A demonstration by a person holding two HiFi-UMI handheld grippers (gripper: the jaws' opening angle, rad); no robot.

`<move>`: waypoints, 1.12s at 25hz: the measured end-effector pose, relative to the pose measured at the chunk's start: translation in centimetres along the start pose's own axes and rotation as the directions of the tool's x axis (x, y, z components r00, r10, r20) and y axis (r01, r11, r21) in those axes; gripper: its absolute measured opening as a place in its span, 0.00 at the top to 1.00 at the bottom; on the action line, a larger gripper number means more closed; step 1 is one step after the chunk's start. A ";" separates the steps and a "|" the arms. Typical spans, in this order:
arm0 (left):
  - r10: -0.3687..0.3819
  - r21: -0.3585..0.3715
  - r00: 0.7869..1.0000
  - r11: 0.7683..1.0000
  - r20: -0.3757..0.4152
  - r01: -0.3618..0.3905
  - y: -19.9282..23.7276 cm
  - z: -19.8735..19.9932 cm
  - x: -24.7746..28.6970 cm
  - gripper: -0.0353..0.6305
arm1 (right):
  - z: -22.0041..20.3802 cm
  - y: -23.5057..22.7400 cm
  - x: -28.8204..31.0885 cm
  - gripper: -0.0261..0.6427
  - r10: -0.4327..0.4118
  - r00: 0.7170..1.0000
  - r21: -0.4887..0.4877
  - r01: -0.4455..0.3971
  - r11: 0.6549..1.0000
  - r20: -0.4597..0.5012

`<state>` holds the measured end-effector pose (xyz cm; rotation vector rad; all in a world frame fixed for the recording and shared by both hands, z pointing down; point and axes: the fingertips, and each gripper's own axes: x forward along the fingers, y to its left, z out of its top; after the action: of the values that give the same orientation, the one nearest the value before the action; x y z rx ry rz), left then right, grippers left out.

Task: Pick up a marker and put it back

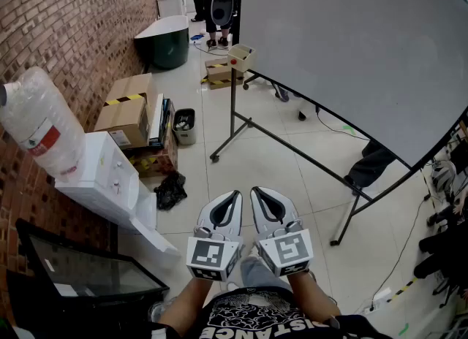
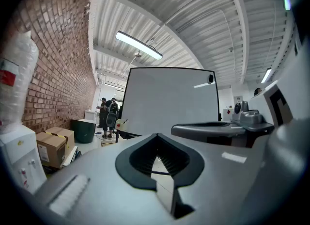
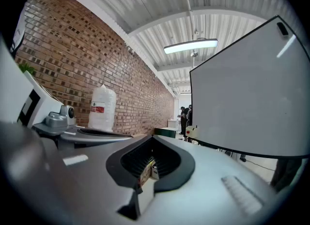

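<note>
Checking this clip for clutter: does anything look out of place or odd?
A crumpled black bag lies loose on the floor beside the water dispenser, and cardboard boxes are stacked unevenly against the brick wall.

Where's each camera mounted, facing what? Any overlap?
Head view: on the person's head, facing steeply down at the floor; forearms, left gripper and right gripper show.
Left gripper view: rides the left gripper, looks along its shut jaws at the whiteboard.
Right gripper view: rides the right gripper, along its shut jaws, beside the brick wall.
Shared: whiteboard in all three.
</note>
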<state>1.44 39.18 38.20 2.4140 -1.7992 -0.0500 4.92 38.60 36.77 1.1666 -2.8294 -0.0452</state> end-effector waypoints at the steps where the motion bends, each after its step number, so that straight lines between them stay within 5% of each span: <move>1: 0.004 0.002 1.000 1.000 -0.001 -0.004 0.3 0.1 0.4 0.94 | 0.0 -0.3 0.5 0.96 -0.001 1.000 -0.001 0.001 1.000 0.006; 28: 0.043 0.049 0.999 0.998 0.000 -0.043 10.4 2.7 25.9 0.94 | 1.2 -17.5 22.0 0.96 0.057 0.997 0.000 -0.057 0.998 0.044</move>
<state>-1.23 11.30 38.14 2.4066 -1.8721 -0.0006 1.50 10.69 35.98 1.0984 -2.8995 -0.0668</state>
